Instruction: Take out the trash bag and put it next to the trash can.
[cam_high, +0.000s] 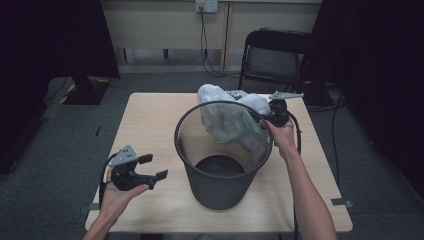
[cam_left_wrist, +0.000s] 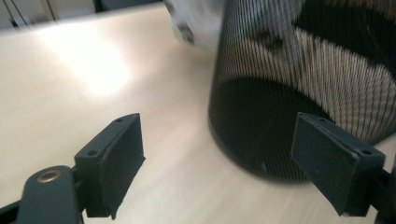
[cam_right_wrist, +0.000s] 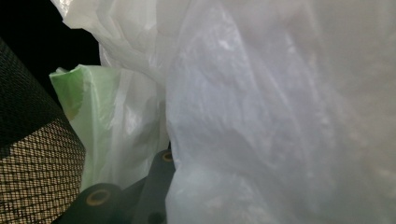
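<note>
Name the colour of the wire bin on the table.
Black mesh bin, clearest in the high view.

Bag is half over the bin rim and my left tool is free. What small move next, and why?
Probably bring the open left tool up to the near rim of the bin and pinch the loose edge of the plastic bag. The bag hangs bunched on the far side by the right tool, so the near rim is uncovered.

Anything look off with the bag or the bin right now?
Yes. The plastic bag is bunched and draped over the far rim of the mesh wastebasket, partly spilling outside rather than lining it. The right tongs are at that bundle; the left tongs are open and empty.
</note>
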